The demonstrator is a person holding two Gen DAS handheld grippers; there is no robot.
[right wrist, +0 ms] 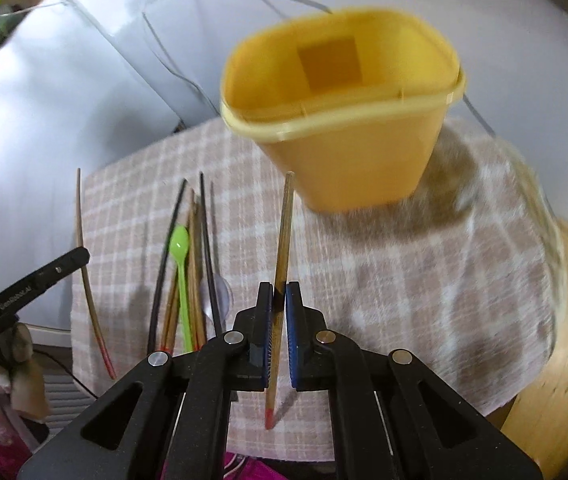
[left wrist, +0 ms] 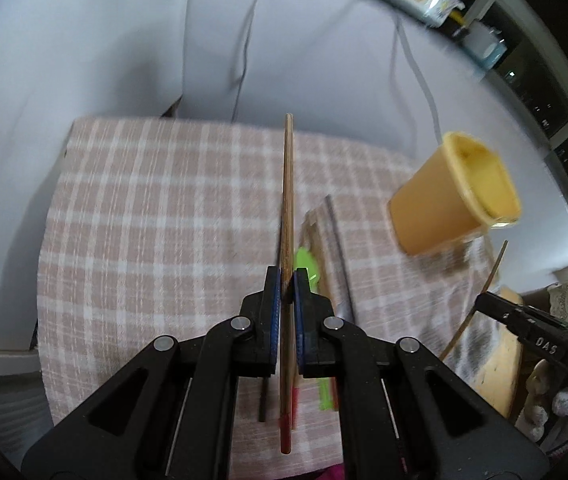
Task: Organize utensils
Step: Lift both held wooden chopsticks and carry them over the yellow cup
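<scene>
Both grippers pinching a chopstick each, lifted over checked cloth.

Left gripper (left wrist: 287, 276): jaws pressed tight on a brown red-tipped chopstick (left wrist: 287, 208), stick running straight fwd between the blue pads, pointing steeply down at the checked cloth (left wrist: 156, 208). Right gripper (right wrist: 280, 292): jaws likewise clamping a lighter wooden chopstick (right wrist: 284, 240), red tip hanging below the pads, its far end sitting just short of the yellow bin (right wrist: 339, 108). Bin standing upright on cloth's far-right part, mouth open, nothing visible inside. Remaining utensils lying in a loose bundle (right wrist: 192, 264) w/ a green spoon (right wrist: 180, 256) on cloth left of the right gripper. Cloth's left half bare; far edge dropping off toward the white wall (left wrist: 84, 40); wooden tabletop (right wrist: 563, 352) showing past cloth's right edge.
</scene>
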